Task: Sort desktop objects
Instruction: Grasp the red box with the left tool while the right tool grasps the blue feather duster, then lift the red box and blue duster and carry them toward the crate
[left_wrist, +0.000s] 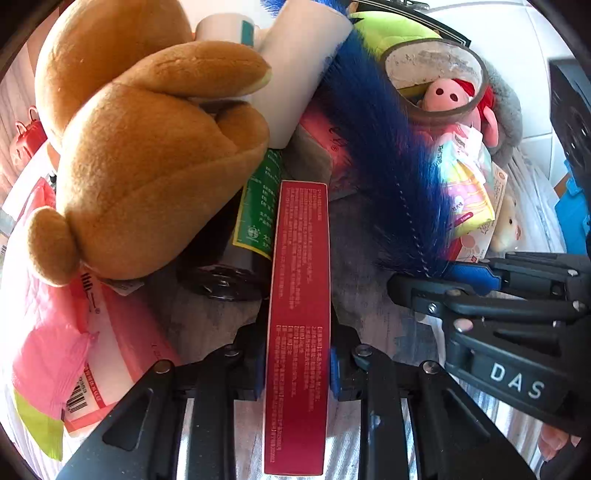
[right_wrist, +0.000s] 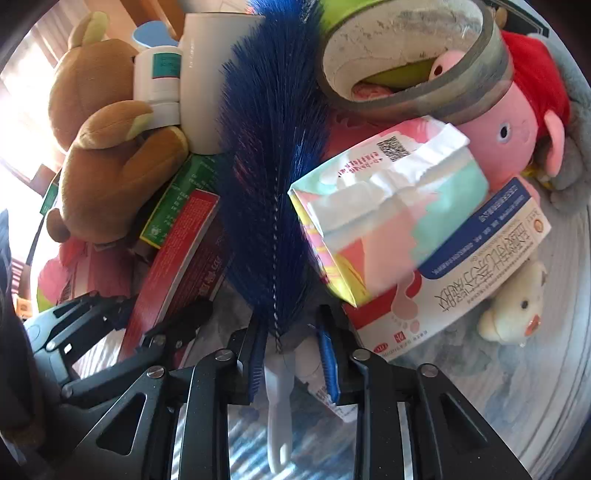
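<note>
Between the left gripper (left_wrist: 297, 369) fingers | long red box (left_wrist: 299, 325) clamped edge-on, white print on it, reaching toward a green packet (left_wrist: 258, 206) | right gripper (right_wrist: 291, 360) fingers part open, straddling the white handle of a blue brush (right_wrist: 271, 177), contact unclear | beyond: brown teddy bear (left_wrist: 147, 155), tape roll (right_wrist: 413, 51), pink plush (right_wrist: 513, 136).

A pale striped counter (right_wrist: 554, 369) spreads near right. White tiles (left_wrist: 517, 33) lie far right. A blue block (left_wrist: 572, 214) sits below them.
</note>
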